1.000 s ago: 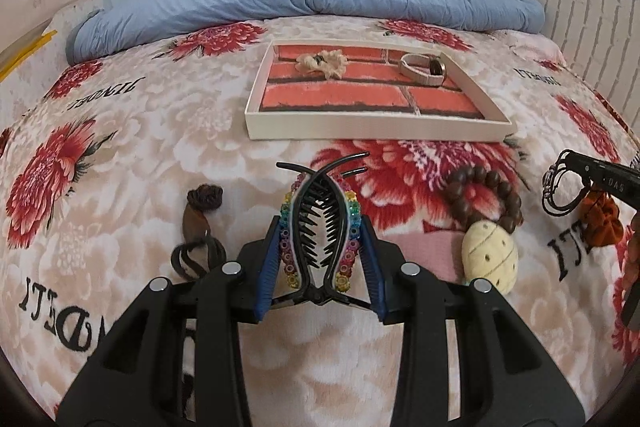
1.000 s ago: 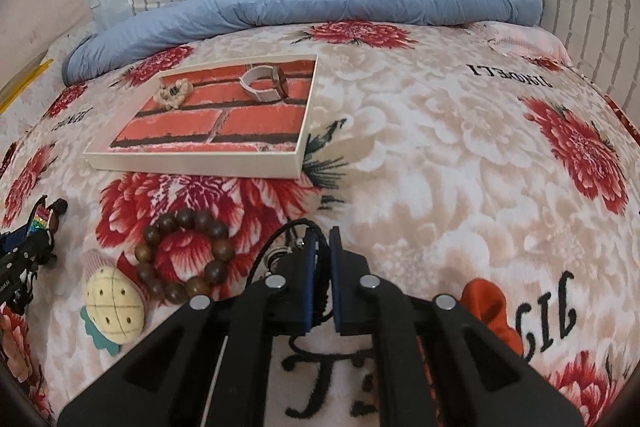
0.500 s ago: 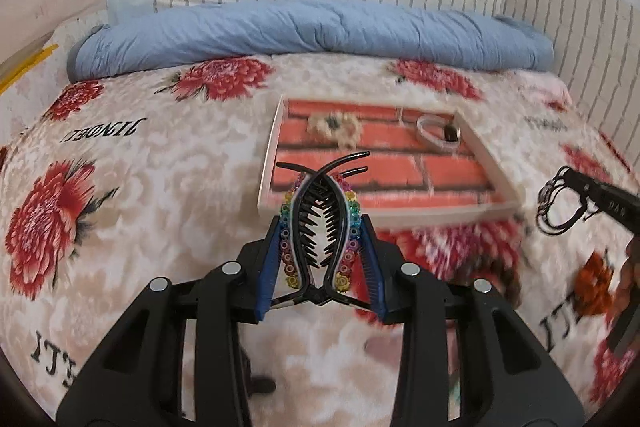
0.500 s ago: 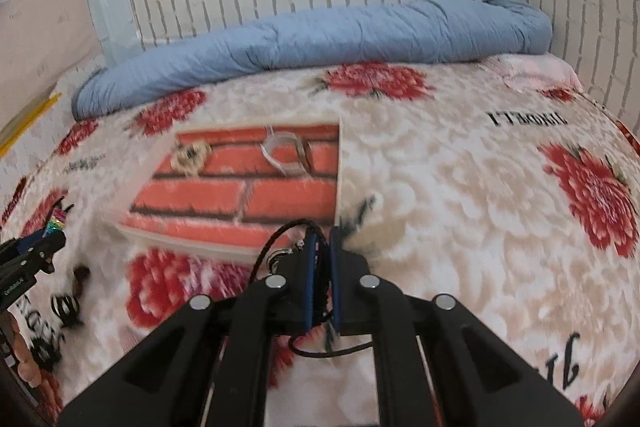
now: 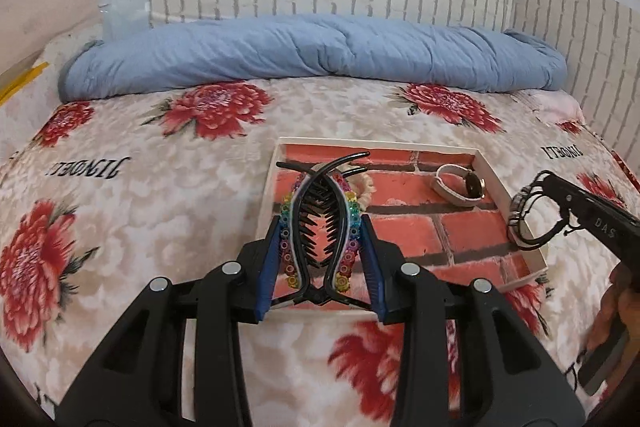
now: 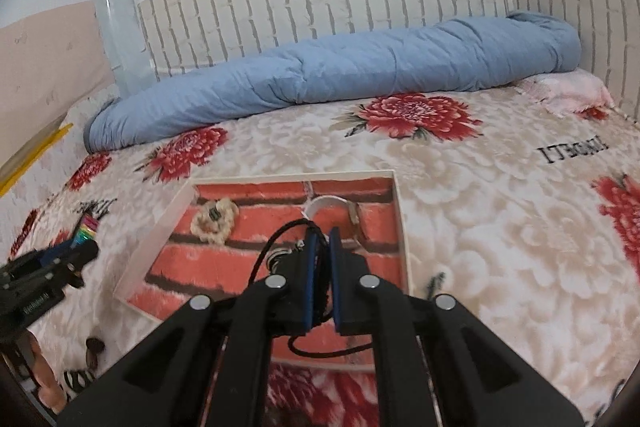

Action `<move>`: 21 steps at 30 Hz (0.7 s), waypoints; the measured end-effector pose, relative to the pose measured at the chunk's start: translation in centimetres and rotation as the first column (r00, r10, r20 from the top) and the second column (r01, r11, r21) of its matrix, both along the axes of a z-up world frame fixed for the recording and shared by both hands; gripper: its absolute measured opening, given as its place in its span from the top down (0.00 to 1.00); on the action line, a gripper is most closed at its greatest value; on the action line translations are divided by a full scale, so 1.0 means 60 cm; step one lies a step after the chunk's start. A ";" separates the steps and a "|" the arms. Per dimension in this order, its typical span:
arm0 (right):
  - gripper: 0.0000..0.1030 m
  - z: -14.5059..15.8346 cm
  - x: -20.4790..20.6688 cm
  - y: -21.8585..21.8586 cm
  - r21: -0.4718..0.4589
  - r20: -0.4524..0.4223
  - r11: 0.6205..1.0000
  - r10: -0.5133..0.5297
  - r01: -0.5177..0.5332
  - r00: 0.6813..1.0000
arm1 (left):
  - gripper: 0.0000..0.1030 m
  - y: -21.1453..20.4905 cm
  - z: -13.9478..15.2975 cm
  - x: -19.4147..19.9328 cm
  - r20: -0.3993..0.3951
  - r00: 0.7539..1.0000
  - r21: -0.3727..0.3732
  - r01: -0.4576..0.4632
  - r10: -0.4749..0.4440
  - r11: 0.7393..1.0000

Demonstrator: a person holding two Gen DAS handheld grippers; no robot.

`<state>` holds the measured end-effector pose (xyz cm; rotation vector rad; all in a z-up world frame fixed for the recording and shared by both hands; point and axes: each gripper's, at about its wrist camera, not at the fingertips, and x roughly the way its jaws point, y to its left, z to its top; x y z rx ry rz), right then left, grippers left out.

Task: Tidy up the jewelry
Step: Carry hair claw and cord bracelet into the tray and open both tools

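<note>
Jewelry fills both our grippers above the white tray (image 5: 493, 174), whose floor is printed as red brick. "DAS" reads on the right gripper's (image 5: 549, 183) finger, and mirrored lettering like "JINGELI" is printed on the flowered bedspread (image 5: 132, 223). A rolled blue quilt (image 5: 312, 55) lies along the brick-patterned wall. In the tray rest a cream flower piece (image 6: 214, 221) and a pale-strapped watch (image 5: 460, 185). Our left gripper (image 5: 320, 243) clamps a rainbow-beaded black hair clip (image 5: 318, 223) over the tray's near left part. Our right gripper's jaws stand pressed together on a black cord bracelet (image 5: 528, 223) hanging over the tray's right rim.
</note>
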<state>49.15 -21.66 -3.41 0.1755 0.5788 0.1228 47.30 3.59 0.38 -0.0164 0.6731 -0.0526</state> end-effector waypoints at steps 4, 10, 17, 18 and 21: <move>0.93 -0.025 0.032 0.007 0.011 0.003 1.000 -0.005 0.005 1.000 | 0.65 -0.021 -0.024 0.036 -0.014 1.000 -0.020 0.021 -0.022 1.000; 0.93 -0.047 0.067 0.006 0.004 0.015 1.000 -0.018 0.018 1.000 | 0.65 -0.044 -0.060 0.087 -0.026 0.999 -0.020 0.038 -0.038 0.999; 0.93 -0.074 0.097 0.008 -0.038 0.011 0.999 -0.032 0.033 0.999 | 0.65 -0.034 -0.098 0.125 -0.047 0.999 -0.008 0.018 -0.018 1.000; 0.93 -0.076 0.100 0.009 -0.046 0.013 0.998 -0.033 0.033 0.999 | 0.65 -0.029 -0.102 0.127 -0.049 0.999 -0.016 0.014 -0.015 1.000; 0.93 -0.078 0.101 0.006 -0.046 0.017 0.998 -0.038 0.038 0.999 | 0.65 -0.018 -0.118 0.137 -0.064 0.998 -0.033 -0.002 0.000 0.999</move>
